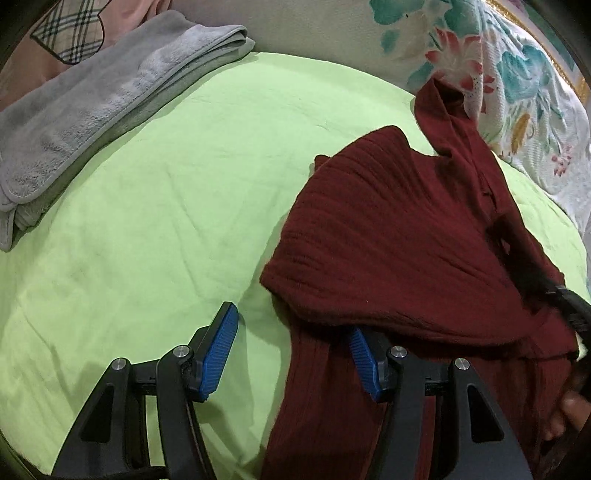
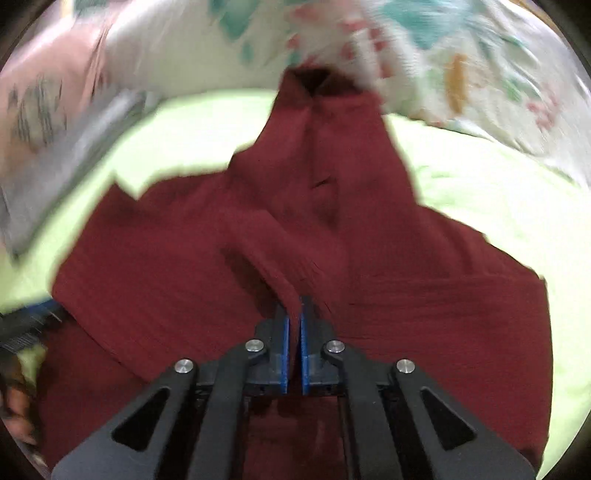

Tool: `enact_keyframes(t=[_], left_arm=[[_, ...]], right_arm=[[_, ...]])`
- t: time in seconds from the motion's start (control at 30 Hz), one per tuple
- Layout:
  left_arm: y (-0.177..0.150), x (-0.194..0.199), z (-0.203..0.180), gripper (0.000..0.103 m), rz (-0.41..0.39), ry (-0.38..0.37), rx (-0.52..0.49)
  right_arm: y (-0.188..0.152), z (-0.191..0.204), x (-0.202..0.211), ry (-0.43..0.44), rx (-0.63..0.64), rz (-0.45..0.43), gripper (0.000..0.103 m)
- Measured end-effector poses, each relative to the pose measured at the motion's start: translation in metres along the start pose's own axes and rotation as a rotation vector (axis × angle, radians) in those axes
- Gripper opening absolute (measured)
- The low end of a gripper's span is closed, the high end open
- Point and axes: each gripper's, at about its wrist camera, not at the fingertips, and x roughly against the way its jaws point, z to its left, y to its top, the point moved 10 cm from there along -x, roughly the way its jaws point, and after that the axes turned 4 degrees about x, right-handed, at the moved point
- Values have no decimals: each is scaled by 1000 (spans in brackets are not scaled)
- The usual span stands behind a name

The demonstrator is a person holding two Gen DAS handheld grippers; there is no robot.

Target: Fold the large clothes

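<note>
A dark red ribbed garment (image 1: 399, 236) lies crumpled on the light green sheet (image 1: 177, 192), right of centre in the left wrist view. My left gripper (image 1: 291, 332) is open at the garment's left edge; its right finger (image 1: 364, 363) is partly under the cloth, its left finger (image 1: 218, 354) over bare sheet. In the right wrist view the garment (image 2: 184, 280) fills the middle. My right gripper (image 2: 294, 317) is shut on a fold of it, with cloth pinched between the blue pads. The right gripper's black body (image 1: 570, 310) shows at the right edge of the left wrist view.
A folded grey towel (image 1: 85, 110) lies at the back left of the sheet. A floral quilt (image 1: 517, 85) is bunched at the back right, touching the garment's far end. A plaid and pink cloth (image 1: 70, 33) lies behind the towel. The right wrist view is motion-blurred.
</note>
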Motion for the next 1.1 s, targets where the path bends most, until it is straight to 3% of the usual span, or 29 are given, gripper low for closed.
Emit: enact_keyframes(t=[0.17,0.33,0.37,0.43,0.5,0.7,0.8,0.87,0.93,1.0,1.1], left_arm=[[2,-4,-5,59,-8,12,3],[2,-7,-7,60,-9,38,-3],[3,-8,-6,60,-10,36,4],[4,-7,-1,60,-10,24,34],[5,-6,7,60,-8,-1,81],[9,-8,17,60,-1,-63,159],[9,-8,19,60,1,-92,190],[9,-6,23,60,2,-117,213],[8,-5,27,59,1,-140,232],[9,-5,26,59,1,-148,243],[9,-5,25,59,2,-145,233]], right_arm=[[-14,-71,51,-13,-254,-94,4],[-61,-97,39,93,-444,29,9],[-66,-99,40,95,-460,35,13],[-68,-103,45,112,-495,19,38],[-67,-108,51,118,-531,-10,46],[-69,-133,54,108,-626,-38,45],[-58,-129,53,133,-589,-41,6],[-36,-118,70,202,-537,-142,6],[-18,-111,91,171,-457,-227,6],[-27,-122,81,72,-452,-151,7],[-67,-147,54,21,-567,25,16]])
